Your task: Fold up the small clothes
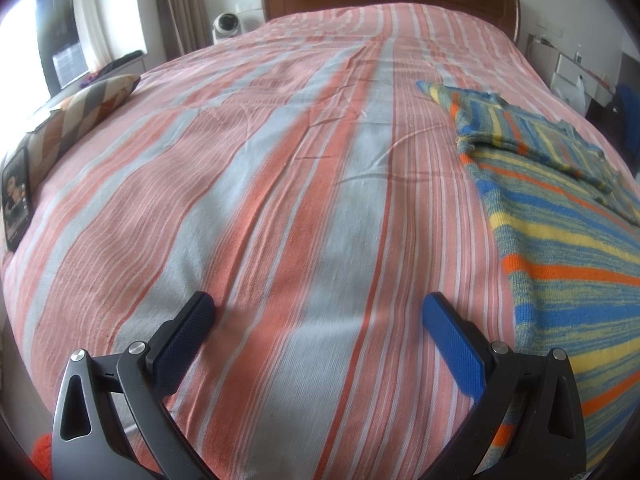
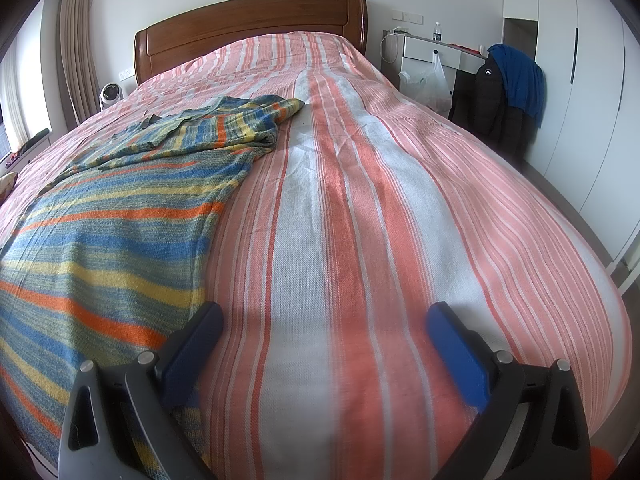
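A knit sweater with blue, yellow, orange and grey stripes lies flat on the striped bed, its sleeves folded across the chest. In the left wrist view it lies to the right of my open, empty left gripper, whose right finger is near the sweater's edge. In the right wrist view the sweater lies to the left. My right gripper is open and empty, its left finger over the sweater's hem edge, low above the bed.
A wooden headboard stands at the far end. A patterned cushion and a dark book lie at the bed's left edge. A nightstand, a plastic bag and jackets on a chair stand to the right.
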